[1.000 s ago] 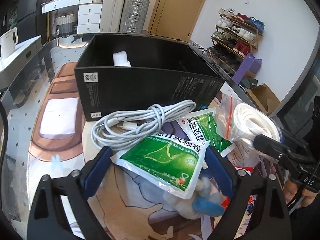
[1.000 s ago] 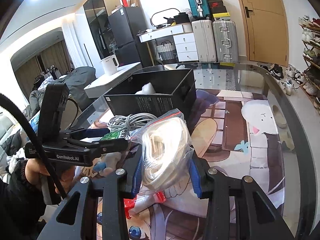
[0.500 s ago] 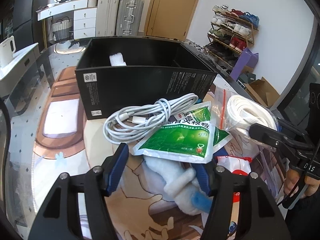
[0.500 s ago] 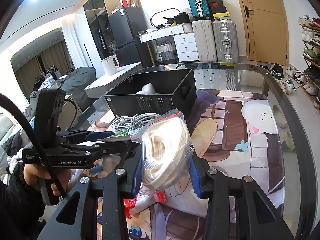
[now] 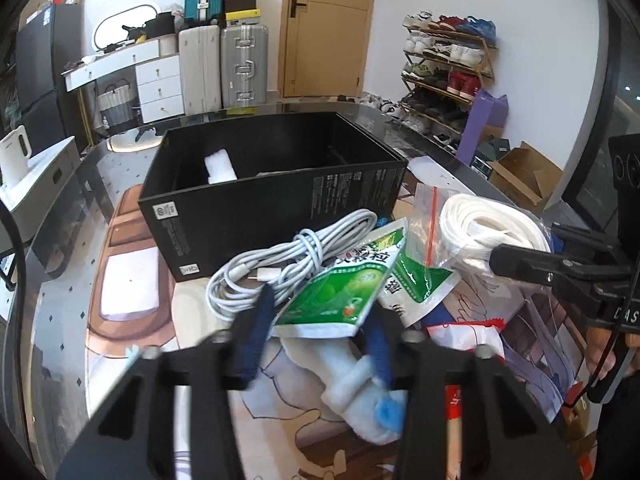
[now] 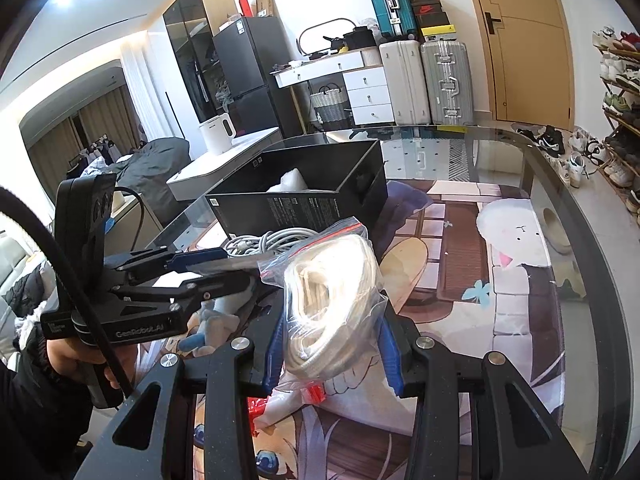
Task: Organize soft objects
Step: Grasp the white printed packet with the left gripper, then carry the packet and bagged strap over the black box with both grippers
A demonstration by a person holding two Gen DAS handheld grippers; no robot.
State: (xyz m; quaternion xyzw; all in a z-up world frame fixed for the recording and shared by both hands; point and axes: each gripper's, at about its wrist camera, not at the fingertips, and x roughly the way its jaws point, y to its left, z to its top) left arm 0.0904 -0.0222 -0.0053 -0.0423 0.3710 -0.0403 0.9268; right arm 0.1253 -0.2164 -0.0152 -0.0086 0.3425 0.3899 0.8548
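Observation:
My left gripper (image 5: pixel 320 314) has a green sachet (image 5: pixel 340 292) between its blue pads, and its jaws are closing on the sachet's two edges, tilting it up. A second green sachet (image 5: pixel 420 280) lies under it, beside a coiled white cable (image 5: pixel 280 268). Below the jaws lies a white and blue plush toy (image 5: pixel 352 380). My right gripper (image 6: pixel 330 320) is shut on a clear zip bag of white rope (image 6: pixel 328 288) and holds it still, just right of the pile. An open black box (image 5: pixel 280 200) stands behind, holding a white soft thing (image 5: pixel 220 166).
A red and white packet (image 5: pixel 468 328) lies at the right of the pile. All rests on a printed mat (image 6: pixel 460 264) over a glass table, whose curved edge (image 6: pixel 580 220) runs on the right. Suitcases, drawers and a shoe rack stand beyond it.
The left jaws have narrowed from wide open onto the green sachet, which now stands tilted between the pads. The left view has rolled slightly. The right gripper and its bag have not moved.

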